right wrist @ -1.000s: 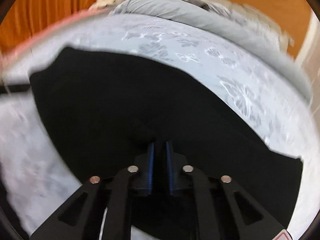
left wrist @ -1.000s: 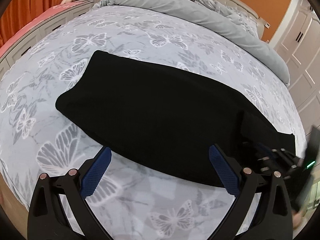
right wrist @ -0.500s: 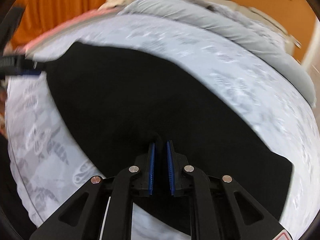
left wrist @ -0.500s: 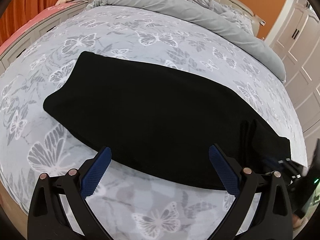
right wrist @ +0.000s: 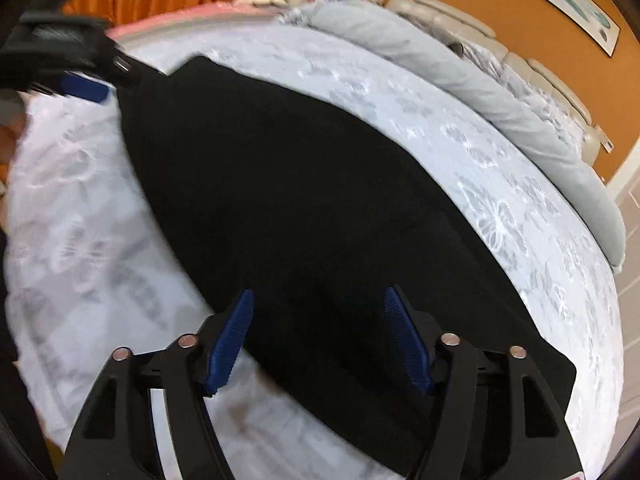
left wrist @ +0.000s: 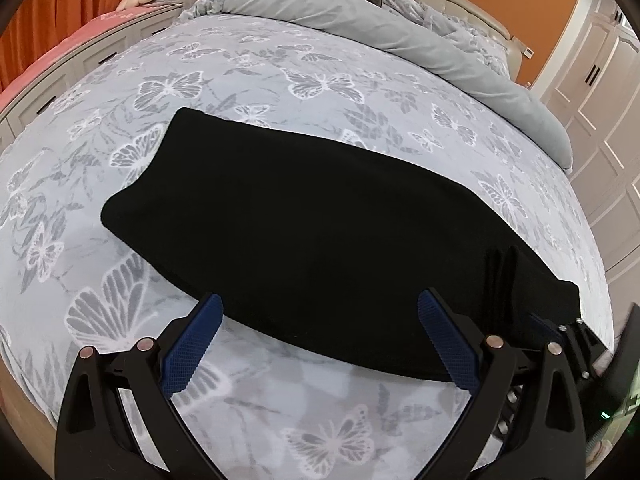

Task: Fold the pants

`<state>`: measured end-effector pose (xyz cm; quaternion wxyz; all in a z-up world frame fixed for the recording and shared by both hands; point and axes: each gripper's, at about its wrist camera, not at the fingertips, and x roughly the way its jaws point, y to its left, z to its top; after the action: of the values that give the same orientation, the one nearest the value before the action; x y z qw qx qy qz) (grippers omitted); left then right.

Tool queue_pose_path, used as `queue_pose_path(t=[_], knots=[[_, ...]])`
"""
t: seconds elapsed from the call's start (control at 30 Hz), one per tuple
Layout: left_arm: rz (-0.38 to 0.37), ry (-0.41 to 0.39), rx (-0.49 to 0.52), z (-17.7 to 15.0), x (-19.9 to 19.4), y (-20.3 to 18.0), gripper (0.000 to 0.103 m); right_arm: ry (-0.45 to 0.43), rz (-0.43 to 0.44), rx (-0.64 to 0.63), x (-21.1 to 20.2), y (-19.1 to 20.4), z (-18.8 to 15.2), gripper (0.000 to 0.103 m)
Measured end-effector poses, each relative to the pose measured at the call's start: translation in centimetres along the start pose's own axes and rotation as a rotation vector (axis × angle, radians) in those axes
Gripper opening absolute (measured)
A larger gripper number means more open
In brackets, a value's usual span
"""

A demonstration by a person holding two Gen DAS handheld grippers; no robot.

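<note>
Black pants (left wrist: 312, 216) lie flat in a long folded band across the butterfly-print bed cover (left wrist: 240, 64). My left gripper (left wrist: 320, 312) is open and empty, hovering over the pants' near edge. My right gripper (right wrist: 318, 312) is open above the pants (right wrist: 304, 200) near their right end, holding nothing. In the left wrist view the right gripper (left wrist: 560, 332) shows at the pants' right end. In the right wrist view the left gripper (right wrist: 80, 80) shows blurred at the pants' far left corner.
A rolled grey duvet (left wrist: 400, 36) and pillows lie along the head of the bed. White wardrobe doors (left wrist: 600, 92) stand at the right. A pink-topped white cabinet (left wrist: 60, 64) and orange curtains are at the left. The bed's near edge (left wrist: 24, 400) drops off at bottom left.
My right gripper has opened and let go of the pants fabric it was pinching. The pants now rest flat. The left gripper stays open and has shifted slightly.
</note>
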<state>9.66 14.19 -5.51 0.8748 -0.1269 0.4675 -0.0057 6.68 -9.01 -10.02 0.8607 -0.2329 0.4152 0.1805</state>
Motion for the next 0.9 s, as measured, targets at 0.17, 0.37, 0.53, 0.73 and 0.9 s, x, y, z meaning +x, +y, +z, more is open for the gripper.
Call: queue_pose_path(t=[0.17,0.37,0.53,0.73,0.9], knots=[[0.005,-0.001,-0.017,0.1,-0.3,1.0,0.096,-0.005,0.077,0.206,0.6,-3.7,1.4,0.014],[0.006,-0.014,-0.068,0.4,-0.9,3.0,0.096,-0.175,0.206,0.376,-2.5,-5.1,5.3,0.014],[0.014,-0.018,-0.071,0.4,-1.2,3.9,0.096,-0.056,0.258,0.251,2.1,0.5,7.3,0.017],[0.008,-0.019,-0.113,0.9,-1.6,6.0,0.096,-0.087,0.266,0.235,-0.2,-0.4,6.1,0.025],[0.003,-0.027,-0.131,1.2,-1.8,5.9,0.096,-0.161,0.109,0.417,-3.2,-6.7,4.5,0.01]])
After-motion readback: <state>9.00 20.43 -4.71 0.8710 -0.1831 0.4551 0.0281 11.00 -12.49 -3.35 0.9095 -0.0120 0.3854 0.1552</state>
